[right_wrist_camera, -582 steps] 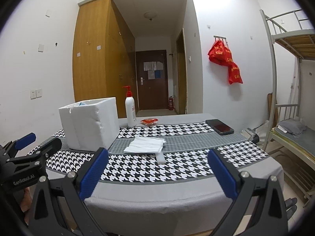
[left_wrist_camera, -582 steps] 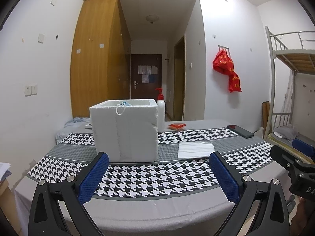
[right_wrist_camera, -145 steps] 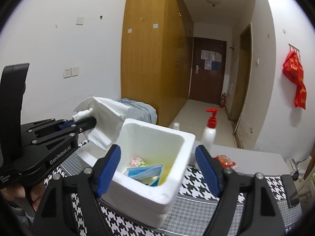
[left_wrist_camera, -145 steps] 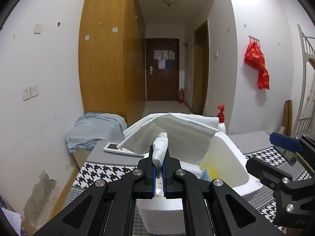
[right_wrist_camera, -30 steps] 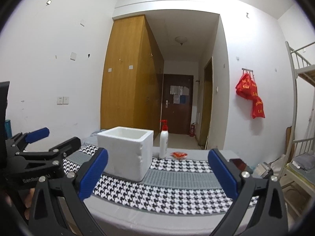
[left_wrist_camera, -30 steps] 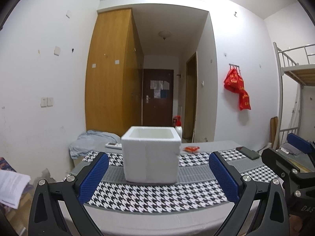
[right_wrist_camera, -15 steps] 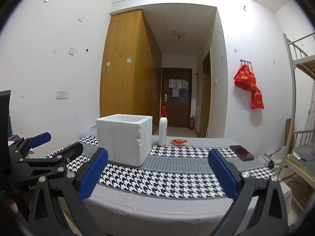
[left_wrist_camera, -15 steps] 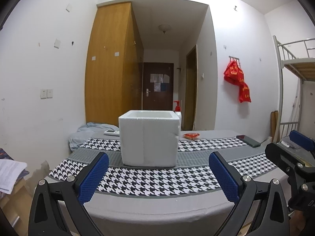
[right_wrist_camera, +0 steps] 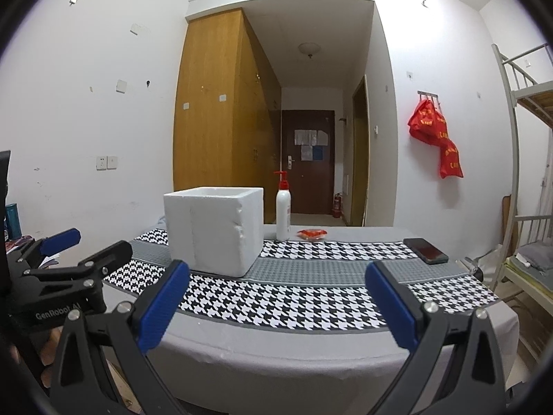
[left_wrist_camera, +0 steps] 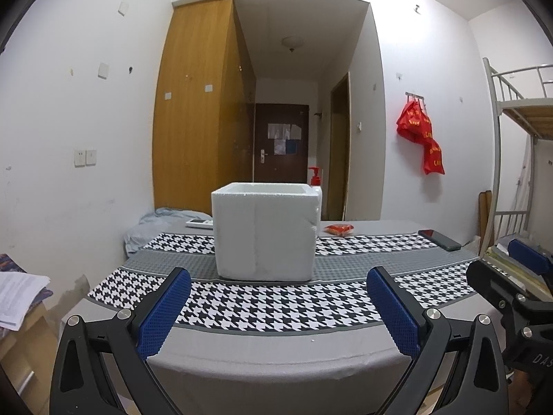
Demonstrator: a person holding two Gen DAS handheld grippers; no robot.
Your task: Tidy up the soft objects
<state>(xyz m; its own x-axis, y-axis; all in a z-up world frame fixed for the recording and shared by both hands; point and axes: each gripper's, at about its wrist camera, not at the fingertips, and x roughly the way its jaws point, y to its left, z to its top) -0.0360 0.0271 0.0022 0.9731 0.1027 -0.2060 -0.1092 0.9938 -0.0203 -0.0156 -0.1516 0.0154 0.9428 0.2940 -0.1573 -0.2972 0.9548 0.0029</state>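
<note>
From my left wrist camera I count one white foam box (left_wrist_camera: 264, 231) standing upright on the table (left_wrist_camera: 276, 352), set on the grey band of the houndstooth runner (left_wrist_camera: 276, 306). Left of it lie one crumpled blue-grey cloth (left_wrist_camera: 162, 223) past the table's far end and one white remote (left_wrist_camera: 198, 222) beside the box's far corner. Right of the box: one red packet (left_wrist_camera: 339, 229), then one dark phone (left_wrist_camera: 439, 239). One pump bottle (left_wrist_camera: 315, 181) peeks from behind the box (only its red top shows here). My left gripper (left_wrist_camera: 278, 302) has its two blue pads spread wide with nothing between them, held back from the table's near edge.

The right wrist camera gives what that view hides: the whole bottle (right_wrist_camera: 282, 209), standing clear just right of the box (right_wrist_camera: 214, 230), and my left gripper (right_wrist_camera: 62, 266) from the side at the far left. It does not show the remote. My right gripper (right_wrist_camera: 276, 301) is likewise spread wide and empty; the packet (right_wrist_camera: 312, 233) and phone (right_wrist_camera: 425, 250) sit well apart beyond it.

Compared with the start, the folded white cloth that lay on the runner is gone from the table. About five seconds back my left pads were clamped on it above the box; now the box's inside is out of sight, so I cannot confirm it is in there.
</note>
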